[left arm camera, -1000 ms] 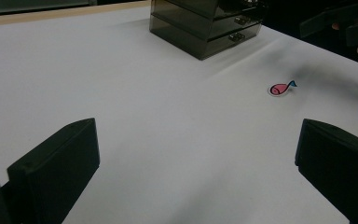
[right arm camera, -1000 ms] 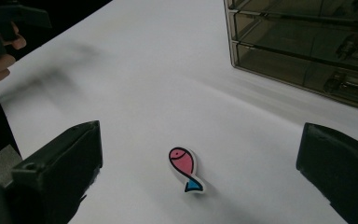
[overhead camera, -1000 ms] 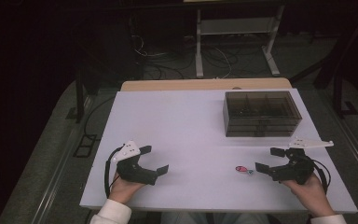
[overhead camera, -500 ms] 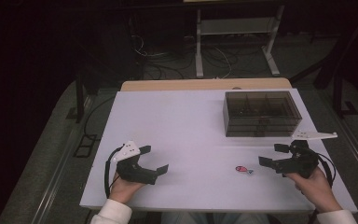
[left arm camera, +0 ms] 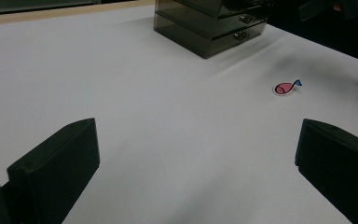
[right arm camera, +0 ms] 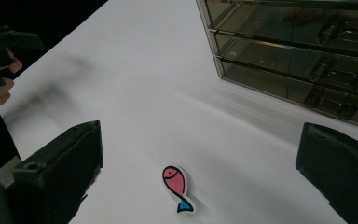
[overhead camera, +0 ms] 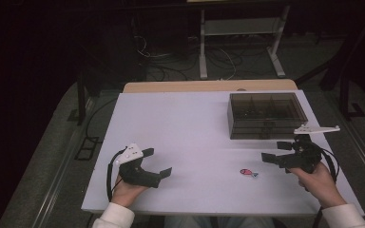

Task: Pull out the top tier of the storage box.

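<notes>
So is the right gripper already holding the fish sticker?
No. In the right gripper view the fish sticker lies flat on the white table between the open jaws of the right gripper, touched by neither.

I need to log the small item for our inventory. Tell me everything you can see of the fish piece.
The fish piece is small, flat and pink, with a blue tail, a dark outline and a white border, like a sticker or tag. It lies flat on the white table, in front of the drawer box, untouched, just ahead of the open right hand-held gripper.

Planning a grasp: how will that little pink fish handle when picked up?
The pink fish lies flat against the white table, so it is probably thin, light and hard to get under. Pushed, it would likely slide, not roll. The right tongs stand open nearby.
</notes>
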Demonstrator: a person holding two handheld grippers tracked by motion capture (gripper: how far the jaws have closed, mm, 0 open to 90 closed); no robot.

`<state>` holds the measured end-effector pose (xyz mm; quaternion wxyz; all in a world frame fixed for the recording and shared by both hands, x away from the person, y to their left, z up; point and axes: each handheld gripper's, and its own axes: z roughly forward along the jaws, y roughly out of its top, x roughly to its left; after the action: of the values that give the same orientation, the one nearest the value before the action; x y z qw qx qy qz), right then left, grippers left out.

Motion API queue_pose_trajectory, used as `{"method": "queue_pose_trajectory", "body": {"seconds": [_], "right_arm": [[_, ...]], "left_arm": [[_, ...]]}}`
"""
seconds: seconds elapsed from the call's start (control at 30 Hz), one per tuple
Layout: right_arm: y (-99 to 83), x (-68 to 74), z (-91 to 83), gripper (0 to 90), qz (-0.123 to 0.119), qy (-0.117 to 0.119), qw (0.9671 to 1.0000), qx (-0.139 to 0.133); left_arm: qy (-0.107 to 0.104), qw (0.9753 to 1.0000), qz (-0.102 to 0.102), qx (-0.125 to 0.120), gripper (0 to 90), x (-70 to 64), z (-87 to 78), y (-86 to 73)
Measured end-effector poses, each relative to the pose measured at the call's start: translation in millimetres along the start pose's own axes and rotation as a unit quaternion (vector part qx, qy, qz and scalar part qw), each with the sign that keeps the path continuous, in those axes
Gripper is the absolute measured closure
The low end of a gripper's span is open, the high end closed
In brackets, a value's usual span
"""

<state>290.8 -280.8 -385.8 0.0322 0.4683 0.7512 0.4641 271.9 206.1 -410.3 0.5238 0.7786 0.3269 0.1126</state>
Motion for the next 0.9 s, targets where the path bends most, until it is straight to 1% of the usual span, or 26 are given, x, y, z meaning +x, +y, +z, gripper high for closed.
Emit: {"method": "queue_pose_trajectory", "body": {"seconds": [0.13,0.27,0.37,0.5,0.9], "right_arm": [[2.4,-2.8,2.1,0.8,0.002,-0.003,1.0,0.004],[5.8,-7.2,3.0,0.8,0.01,0.0,0.9999,0.004],[9.4,-11.3,2.9,0.8,0.018,0.006,0.9998,-0.002],[12.3,-15.7,2.6,0.8,0.026,0.009,0.9996,-0.008],[20.8,-27.9,4.7,0.8,0.048,0.009,0.9986,-0.02]], "left_arm": [[0.0,1.0,0.0,0.0,0.0,0.0,0.0,0.0],[0.0,1.0,-0.001,-0.001,0.0,-0.1,0.2,0.0],[0.001,1.0,0.0,0.0,0.0,-0.2,0.4,0.1],[0.002,1.0,-0.001,0.0,0.0,0.1,0.4,0.2],[0.003,1.0,-0.001,0.0,0.0,0.6,0.7,0.0]]}}
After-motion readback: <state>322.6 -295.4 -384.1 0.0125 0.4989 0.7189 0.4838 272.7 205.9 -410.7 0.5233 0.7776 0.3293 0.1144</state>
